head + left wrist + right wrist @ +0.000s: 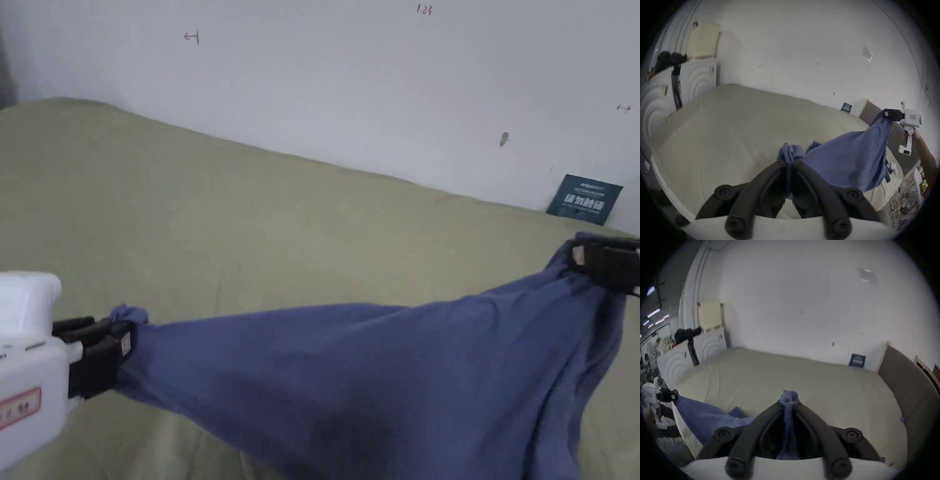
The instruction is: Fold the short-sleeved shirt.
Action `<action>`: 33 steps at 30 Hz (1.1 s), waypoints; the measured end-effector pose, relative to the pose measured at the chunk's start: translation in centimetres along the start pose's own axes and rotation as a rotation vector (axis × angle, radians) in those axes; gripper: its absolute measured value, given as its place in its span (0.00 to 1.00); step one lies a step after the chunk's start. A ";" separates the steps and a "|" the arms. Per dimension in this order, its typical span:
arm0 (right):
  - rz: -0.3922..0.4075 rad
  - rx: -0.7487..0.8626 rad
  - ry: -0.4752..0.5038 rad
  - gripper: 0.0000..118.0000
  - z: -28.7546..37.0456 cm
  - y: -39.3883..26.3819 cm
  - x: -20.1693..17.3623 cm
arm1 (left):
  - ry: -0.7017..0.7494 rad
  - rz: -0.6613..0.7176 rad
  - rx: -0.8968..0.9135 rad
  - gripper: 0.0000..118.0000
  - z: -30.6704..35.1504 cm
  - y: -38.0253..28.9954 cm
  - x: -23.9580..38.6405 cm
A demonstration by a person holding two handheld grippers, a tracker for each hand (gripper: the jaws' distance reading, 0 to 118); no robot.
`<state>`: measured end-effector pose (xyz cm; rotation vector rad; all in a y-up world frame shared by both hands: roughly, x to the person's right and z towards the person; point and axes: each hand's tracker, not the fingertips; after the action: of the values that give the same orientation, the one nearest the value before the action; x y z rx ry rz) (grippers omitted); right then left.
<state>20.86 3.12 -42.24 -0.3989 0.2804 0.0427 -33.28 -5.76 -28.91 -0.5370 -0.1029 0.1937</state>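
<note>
My left gripper (128, 340) and right gripper (578, 255) each pinch the soft blue shirt (375, 369), stretched above the olive bed (250, 212).

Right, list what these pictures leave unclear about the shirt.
- Shirt: lower part cut off by the head view's bottom edge.
- Sleeves and collar: bunched folds hide them.
- Pinched cloth: hidden inside the left gripper and right gripper.
- Bed beneath: covered by the hanging cloth.

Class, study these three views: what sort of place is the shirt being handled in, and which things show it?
Probably a bedroom. A wide bed under an olive sheet stands against a plain white wall, a padded headboard at one end and white cabinets at the other.
</note>
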 end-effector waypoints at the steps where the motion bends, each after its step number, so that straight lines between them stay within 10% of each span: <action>1: -0.008 0.022 0.000 0.04 0.2 0.9 0.4 | -0.010 -0.017 0.019 0.06 -0.1 1.4 0.0; 33: 0.039 0.400 -0.096 0.04 -4.2 23.6 1.0 | 0.144 -0.246 0.295 0.06 -7.5 32.5 0.4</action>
<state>18.43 23.24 -55.10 0.0062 0.1958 0.0432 -36.82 18.00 -52.10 -0.2398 0.0008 -0.0702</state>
